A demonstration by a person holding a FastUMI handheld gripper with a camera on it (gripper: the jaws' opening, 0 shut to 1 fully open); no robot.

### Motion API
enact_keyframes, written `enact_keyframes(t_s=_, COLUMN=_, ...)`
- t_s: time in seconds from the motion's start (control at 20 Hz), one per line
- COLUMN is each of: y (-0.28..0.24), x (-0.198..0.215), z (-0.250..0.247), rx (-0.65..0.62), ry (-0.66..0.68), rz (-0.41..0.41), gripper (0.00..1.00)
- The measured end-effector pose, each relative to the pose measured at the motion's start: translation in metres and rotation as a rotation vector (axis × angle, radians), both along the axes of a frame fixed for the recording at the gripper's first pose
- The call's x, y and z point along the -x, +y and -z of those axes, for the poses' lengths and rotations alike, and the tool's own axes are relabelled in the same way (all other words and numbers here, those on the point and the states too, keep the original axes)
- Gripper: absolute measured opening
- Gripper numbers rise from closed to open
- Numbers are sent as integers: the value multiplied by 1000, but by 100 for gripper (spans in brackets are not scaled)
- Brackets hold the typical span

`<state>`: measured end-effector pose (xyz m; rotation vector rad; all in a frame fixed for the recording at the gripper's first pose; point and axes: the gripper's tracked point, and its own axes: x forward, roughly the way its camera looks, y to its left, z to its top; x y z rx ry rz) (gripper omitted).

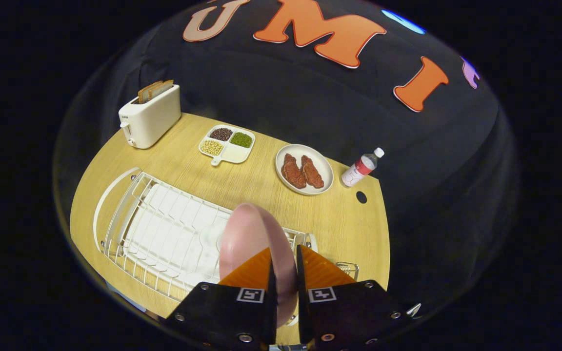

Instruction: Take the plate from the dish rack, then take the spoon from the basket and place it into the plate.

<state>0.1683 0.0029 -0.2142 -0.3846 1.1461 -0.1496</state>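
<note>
Claw (pixel 285 265) grips pink plate (pixel 249 234) on edge above the white dish rack (pixel 164 234).
Both fingers press the plate's rim, holding it upright over the rack's near end on the wooden bench (pixel 261 180). Beyond stand a toaster (pixel 149 117), a 4-part tray (pixel 227 144), a dish with 2 meat pieces (pixel 304 169) and a bottle (pixel 361 167). A wire basket (pixel 348 268) sits just right of the fingers.

toaster (pixel 150 117) | divided tray (pixel 227 143) | meat plate (pixel 304 169) | bottle (pixel 362 167) | table (pixel 261 185)
</note>
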Motion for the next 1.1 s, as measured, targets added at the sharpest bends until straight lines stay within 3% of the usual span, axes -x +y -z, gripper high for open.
enact_keyframes(t_s=0.35, y=1, x=25, z=-36, rx=-118, ry=-82, rz=-9, gripper=15)
enact_keyframes(t_s=1.1, y=30, x=162, z=-46, rx=-464, ry=-169, rz=-38, gripper=16)
